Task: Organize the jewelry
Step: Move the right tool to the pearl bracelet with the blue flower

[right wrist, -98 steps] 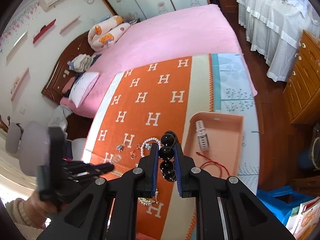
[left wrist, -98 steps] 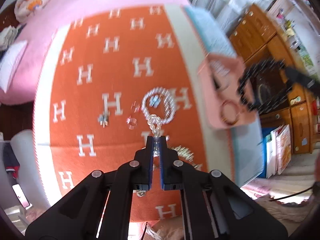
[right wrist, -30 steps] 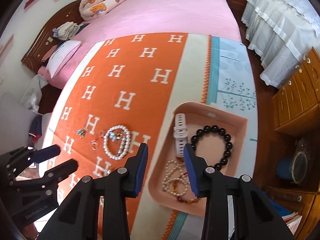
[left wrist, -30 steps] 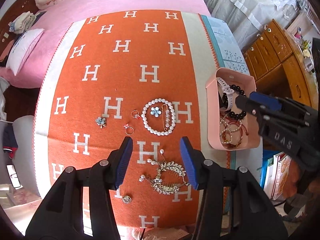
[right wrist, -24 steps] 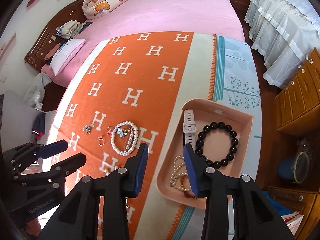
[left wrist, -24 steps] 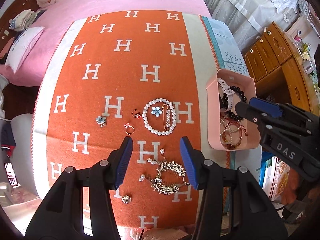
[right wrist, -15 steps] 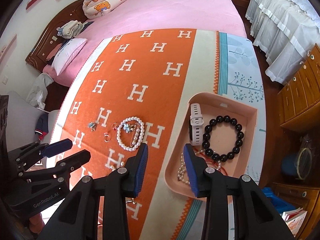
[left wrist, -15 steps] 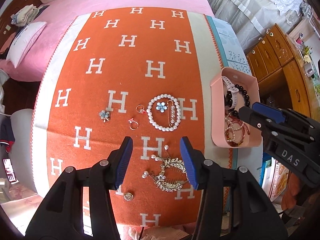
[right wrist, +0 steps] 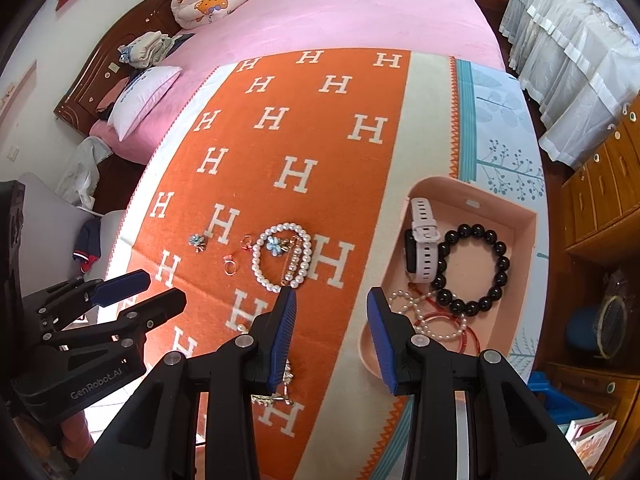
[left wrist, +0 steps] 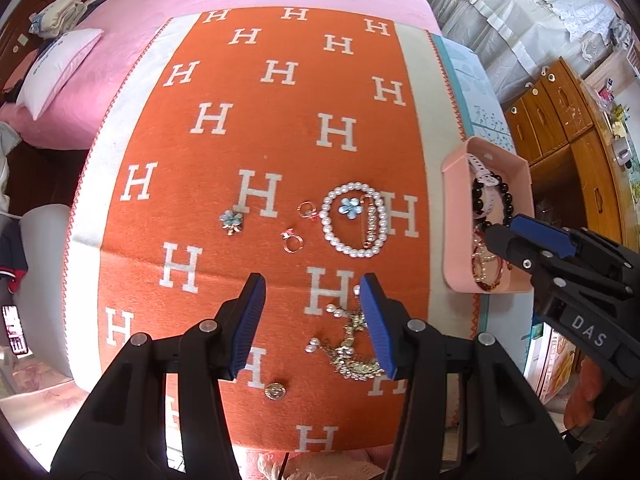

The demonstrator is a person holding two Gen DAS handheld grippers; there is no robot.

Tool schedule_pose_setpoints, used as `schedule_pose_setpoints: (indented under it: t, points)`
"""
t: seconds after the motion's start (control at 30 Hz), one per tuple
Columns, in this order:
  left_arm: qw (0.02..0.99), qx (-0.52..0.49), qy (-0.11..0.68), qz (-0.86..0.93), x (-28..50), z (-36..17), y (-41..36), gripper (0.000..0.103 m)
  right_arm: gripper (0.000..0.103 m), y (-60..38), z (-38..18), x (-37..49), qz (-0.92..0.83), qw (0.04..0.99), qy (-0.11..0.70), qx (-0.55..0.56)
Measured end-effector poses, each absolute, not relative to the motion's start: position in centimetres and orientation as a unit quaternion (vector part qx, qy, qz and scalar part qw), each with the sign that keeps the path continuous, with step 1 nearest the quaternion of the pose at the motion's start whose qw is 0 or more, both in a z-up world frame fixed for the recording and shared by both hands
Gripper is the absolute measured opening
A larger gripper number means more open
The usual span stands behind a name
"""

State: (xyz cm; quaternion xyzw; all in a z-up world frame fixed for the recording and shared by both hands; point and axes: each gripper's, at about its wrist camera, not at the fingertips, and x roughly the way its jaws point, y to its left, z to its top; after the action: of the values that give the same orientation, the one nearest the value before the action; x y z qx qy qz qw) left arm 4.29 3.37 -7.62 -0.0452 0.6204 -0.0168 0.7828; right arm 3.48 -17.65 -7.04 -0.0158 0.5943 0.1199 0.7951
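Jewelry lies mid-frame on the orange blanket (left wrist: 280,128), a pearl bracelet (left wrist: 354,220) left of the pink tray (right wrist: 520,216), while left gripper (left wrist: 312,320) and right gripper (right wrist: 332,336) hover wide open, empty.

Both wrist views overlook the orange blanket (left wrist: 280,140).

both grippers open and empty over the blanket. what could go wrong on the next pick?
1. The blue flower brooch and gold pin lie inside the pearl bracelet; grabbing the pearls may drag them along.
2. The ornate hairpiece by the left gripper looks spiky and could snag the orange blanket.
3. The pink tray sits near the bed edge; the right gripper could nudge it off.
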Motion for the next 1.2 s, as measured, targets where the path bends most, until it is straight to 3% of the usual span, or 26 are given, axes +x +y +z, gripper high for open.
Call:
schedule_pose_setpoints:
  t: [0.67, 0.93, 1.2]
  points:
    - [0.753, -0.065, 0.655, -0.004, 6.5, -12.2, 10.4, 0.046, 0.037, -9.6, -13.5, 5.5, 0.198, 0.753, 0.626, -0.034]
    - [0.739, -0.075, 0.669, 0.006, 7.3, -14.5, 13.1, 0.046, 0.022, -5.9, -18.2, 6.5, 0.218, 0.734, 0.634, -0.113]
    - [0.729, -0.091, 0.678, 0.011, 7.7, -16.0, 15.2, 0.046, 0.016, -3.4, -21.0, 7.0, 0.225, 0.718, 0.634, -0.180]
